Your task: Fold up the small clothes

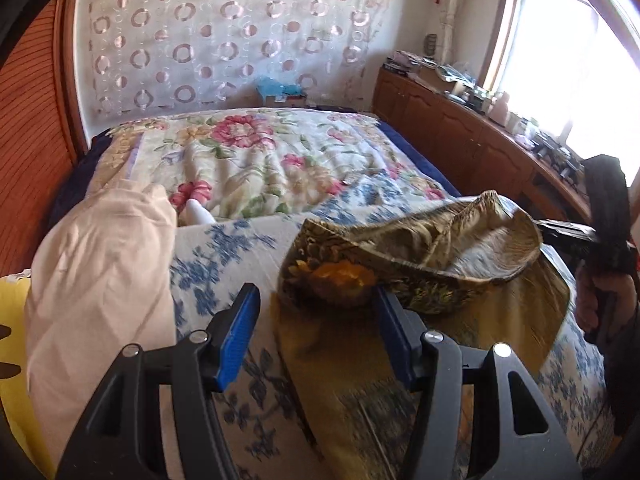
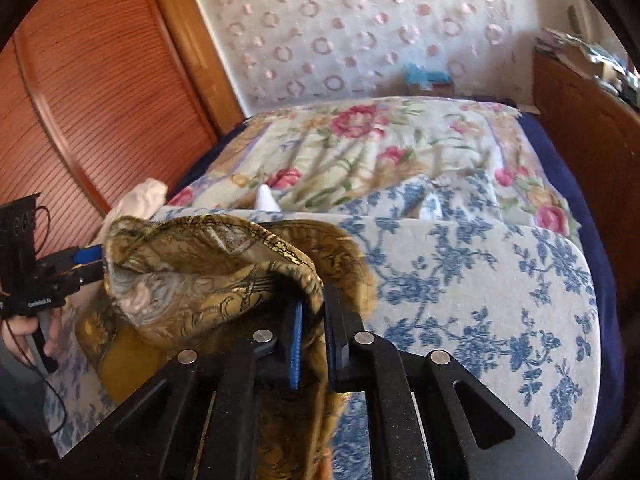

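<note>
Item: gold-brown patterned fabric garment [image 2: 208,276], waistband lifted above the blue-floral bed sheet [image 2: 480,280]. Right gripper [image 2: 314,340]: fingers pinching its edge. Left gripper [image 1: 316,344]: fingers spread, one touching cloth. Step: grasping; left must close next.

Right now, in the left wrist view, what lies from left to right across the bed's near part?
Yellow item → cream garment → blue-flowered sheet → gold patterned garment → right gripper, shut on that garment's edge.
</note>
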### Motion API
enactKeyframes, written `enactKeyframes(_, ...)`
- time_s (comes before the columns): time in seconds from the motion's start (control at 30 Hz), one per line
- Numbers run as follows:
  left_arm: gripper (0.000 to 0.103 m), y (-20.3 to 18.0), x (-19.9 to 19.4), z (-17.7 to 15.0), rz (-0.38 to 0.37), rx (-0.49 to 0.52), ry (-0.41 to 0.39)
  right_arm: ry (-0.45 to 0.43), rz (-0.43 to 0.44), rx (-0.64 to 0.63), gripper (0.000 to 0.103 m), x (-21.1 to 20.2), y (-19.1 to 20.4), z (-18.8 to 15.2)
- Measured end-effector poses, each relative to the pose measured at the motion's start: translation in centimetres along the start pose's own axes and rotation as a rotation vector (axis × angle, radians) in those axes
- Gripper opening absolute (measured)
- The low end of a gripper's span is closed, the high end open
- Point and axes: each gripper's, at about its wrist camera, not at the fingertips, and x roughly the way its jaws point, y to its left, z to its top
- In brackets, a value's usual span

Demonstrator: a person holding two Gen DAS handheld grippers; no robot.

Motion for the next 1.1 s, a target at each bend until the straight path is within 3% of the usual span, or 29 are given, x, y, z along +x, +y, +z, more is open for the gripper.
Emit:
enactKeyframes(0.1, 0.058, 1.0, 0.8, 0.7, 0.048, -0.020, -0.010, -0.018, -0.063, 0.002, 0.020, -0.1, -0.3, 0.4)
enactKeyframes(0.2, 0.058, 2.0, 1.2, 1.1, 0.069, -0.050, -0.013, -0.048, -0.145, 0.018, 0.020, -0.8, -1.0, 0.3)
enactKeyframes(0.37, 0.058, 2.7, 1.7, 1.0, 0.106, -0.052, -0.023, -0.062, -0.130, -0.003, 0.021, -2.0, -1.4, 0.2)
enactKeyframes(0.5, 0.058, 2.9, 2.8, 1.2, 0.119, -0.036, -0.008, -0.084, -0.094, -0.037, 0.047, -2.8, -0.1, -0.1)
enactKeyframes(0.73, 0.058, 3.3, 3.4, 1.4, 0.137, -0.043, 0.002, -0.011, -0.056, -0.065, 0.046, 0.3, 1.2, 0.5)
enactKeyframes(0.77, 0.058, 3.5, 3.5, 1.6, 0.144, -0.048, 0.002, 0.001, -0.047, -0.057, 0.034, 0.7, 0.9, 0.6)
enactKeyframes(0.8, 0.058, 3.7, 3.3, 1.6, 0.149, -0.055, -0.003, 0.008, -0.032, -0.052, 0.009, 0.9, 0.7, 0.6)
enactKeyframes(0.83, 0.058, 3.9, 3.0, 1.6, 0.151, -0.061, -0.012, 0.006, -0.016, -0.058, 0.006, 1.0, 0.6, 0.5)
enactKeyframes(0.9, 0.058, 3.8, 2.4, 1.6, 0.152, -0.062, -0.027, -0.012, -0.096, -0.054, 0.005, 0.8, 0.4, 0.3)
enactKeyframes(1.03, 0.058, 3.4, 1.4, 1.3, 0.101, -0.055, -0.023, -0.011, -0.109, -0.038, 0.005, 0.6, 0.4, 0.0)
enactKeyframes(1.07, 0.058, 3.2, 1.3, 1.0, 0.084, -0.046, -0.011, -0.011, -0.113, -0.037, 0.007, 0.5, 0.4, 0.0)
enactKeyframes(1.1, 0.058, 3.0, 1.2, 0.7, 0.073, -0.044, -0.003, -0.013, -0.116, -0.039, 0.015, 0.3, 0.5, 0.0)
